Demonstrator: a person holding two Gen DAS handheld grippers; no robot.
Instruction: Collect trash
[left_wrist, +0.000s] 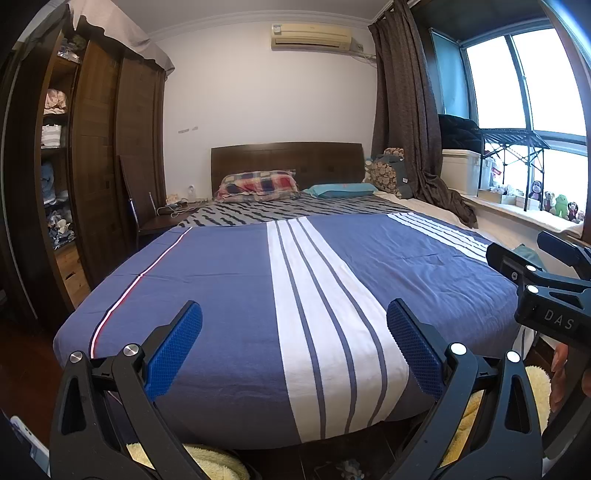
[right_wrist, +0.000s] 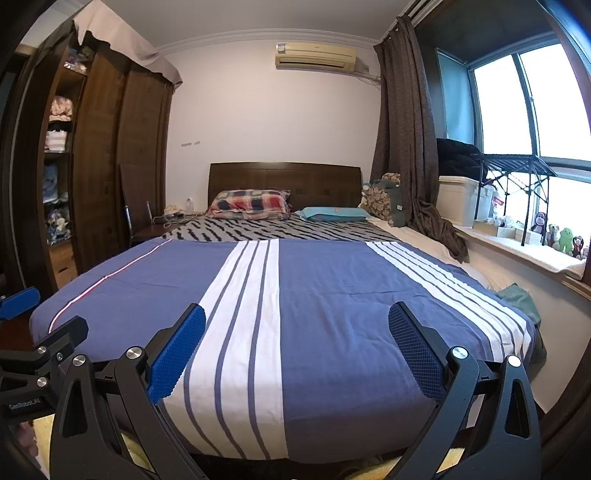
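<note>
Left hand-held gripper (left_wrist: 294, 347) held at the foot of the bed (left_wrist: 229, 288), jaws wide apart, nothing between the blue pads (left_wrist: 173, 356); right hand-held gripper (right_wrist: 297, 350) likewise wide, empty, aimed up the bed; the right one's black body also shows at the right edge of the left wrist view, the left one's at the left edge of the right wrist view, so the two sit side by side, apart.

Bed covered by a blue sheet with white stripes (right_wrist: 236, 332); a grey patterned cover (right_wrist: 266, 227) beyond it; a plaid pillow (right_wrist: 249, 203) and a teal pillow (right_wrist: 334, 214) against the dark headboard (right_wrist: 284, 175); no obvious trash on the bed top, cannot tell where the trash is; a crumpled green cloth (right_wrist: 515, 295) lies at the bed's right edge near the window ledge (right_wrist: 546, 254), whether it counts as trash I cannot tell.

Wardrobe (left_wrist: 96, 147) on the left with folded clothes on open shelves; air conditioner (left_wrist: 312, 37) high on the back wall; brown curtain (left_wrist: 406, 110) right of the headboard; plush toys (right_wrist: 565, 238) on the ledge; yellow fluffy rug (left_wrist: 210, 461) on the floor below the grippers.
</note>
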